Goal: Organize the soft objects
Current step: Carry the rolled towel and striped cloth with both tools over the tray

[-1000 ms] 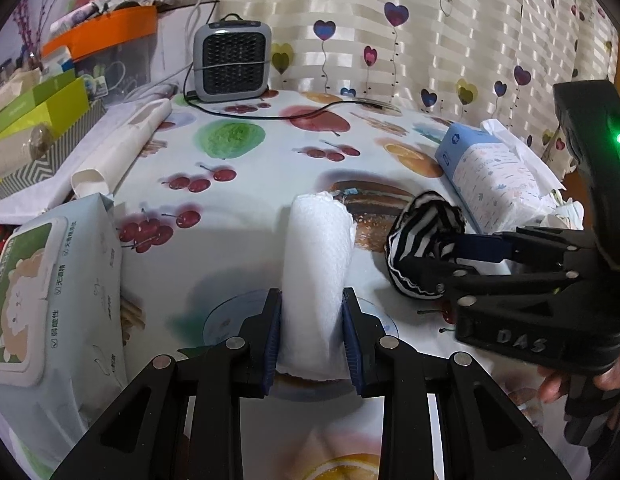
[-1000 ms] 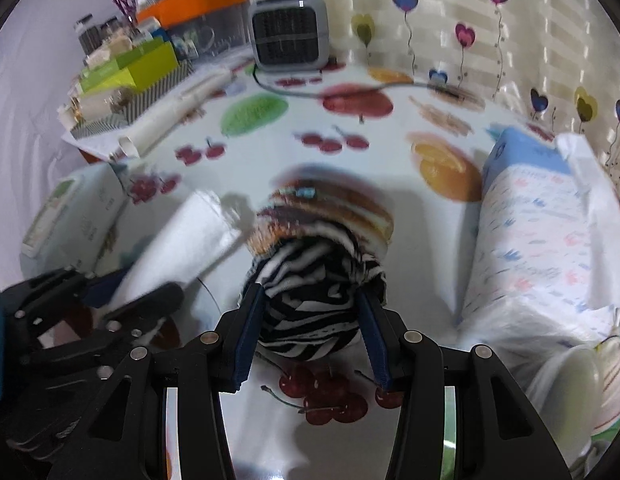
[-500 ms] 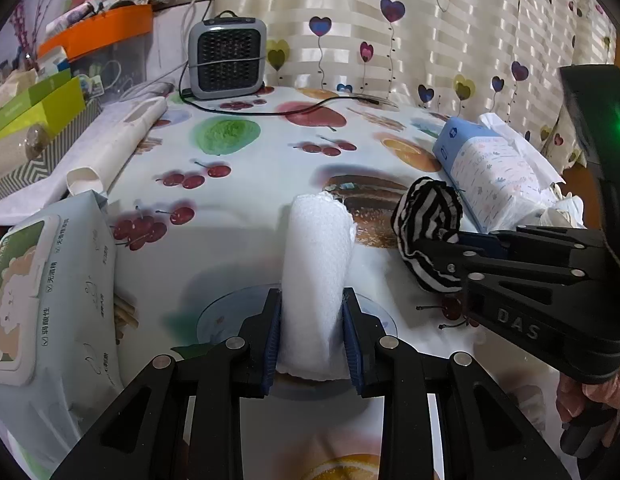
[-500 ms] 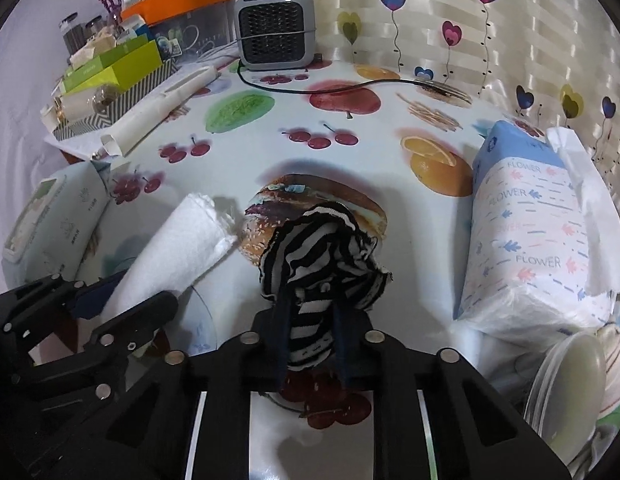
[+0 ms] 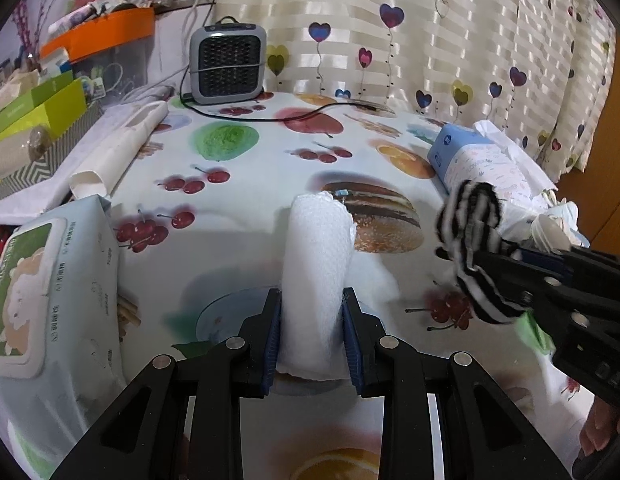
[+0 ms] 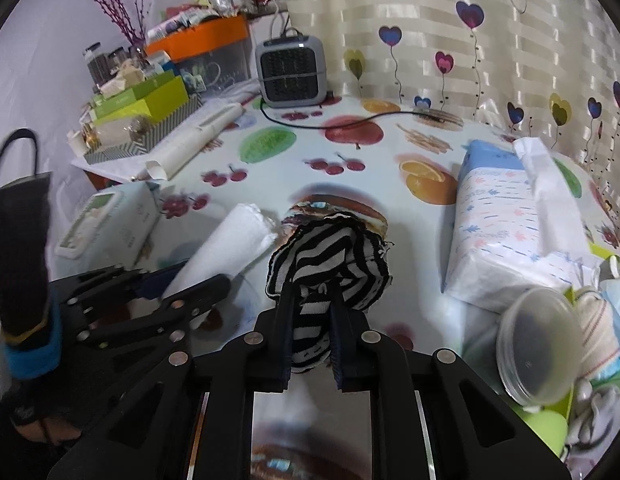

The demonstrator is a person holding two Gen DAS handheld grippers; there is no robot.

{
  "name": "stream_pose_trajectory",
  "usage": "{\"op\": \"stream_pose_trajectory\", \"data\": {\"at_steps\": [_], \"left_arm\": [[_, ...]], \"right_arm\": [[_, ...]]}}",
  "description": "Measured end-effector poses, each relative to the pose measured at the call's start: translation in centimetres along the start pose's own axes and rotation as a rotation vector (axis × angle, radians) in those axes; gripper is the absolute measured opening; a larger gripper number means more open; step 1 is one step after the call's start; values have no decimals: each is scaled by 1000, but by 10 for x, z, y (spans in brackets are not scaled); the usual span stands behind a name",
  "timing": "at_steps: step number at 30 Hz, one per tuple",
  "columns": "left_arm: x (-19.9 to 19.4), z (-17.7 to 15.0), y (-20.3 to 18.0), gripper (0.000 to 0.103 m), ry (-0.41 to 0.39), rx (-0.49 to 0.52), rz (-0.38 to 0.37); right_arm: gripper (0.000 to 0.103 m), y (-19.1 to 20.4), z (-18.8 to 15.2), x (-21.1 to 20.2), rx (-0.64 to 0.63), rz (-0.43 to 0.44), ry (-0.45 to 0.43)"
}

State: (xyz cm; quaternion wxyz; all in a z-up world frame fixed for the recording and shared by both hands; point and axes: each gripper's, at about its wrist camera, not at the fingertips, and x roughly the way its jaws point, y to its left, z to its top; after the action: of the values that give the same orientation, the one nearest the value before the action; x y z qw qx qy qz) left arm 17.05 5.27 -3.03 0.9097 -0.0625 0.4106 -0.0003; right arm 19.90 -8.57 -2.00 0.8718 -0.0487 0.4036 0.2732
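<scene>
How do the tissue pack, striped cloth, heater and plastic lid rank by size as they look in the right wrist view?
Largest to smallest as they look:
1. tissue pack
2. striped cloth
3. plastic lid and heater look about alike; not ranked.
The cloth and lid sit near the camera and the heater far back, so true sizes may differ.

Blue-and-white soft tissue pack (image 6: 505, 220): "FLOWER" printed repeatedly, partly legible. Right black plastic gripper (image 5: 475, 258): embossed "DAS", partly cut off.
</scene>
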Motion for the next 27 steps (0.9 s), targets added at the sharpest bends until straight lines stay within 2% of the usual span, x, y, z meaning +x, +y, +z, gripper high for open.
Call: {"op": "stream_pose_trajectory", "data": {"at_steps": [15,27], "left_arm": [[-59,2,-26,27,-96,26,-45],[-91,-1,-55,27,-143,59,-90]], "right_arm": [[16,-5,-15,-61,23,16,-117],[16,-13,-30,-104,40,24,-194]]}}
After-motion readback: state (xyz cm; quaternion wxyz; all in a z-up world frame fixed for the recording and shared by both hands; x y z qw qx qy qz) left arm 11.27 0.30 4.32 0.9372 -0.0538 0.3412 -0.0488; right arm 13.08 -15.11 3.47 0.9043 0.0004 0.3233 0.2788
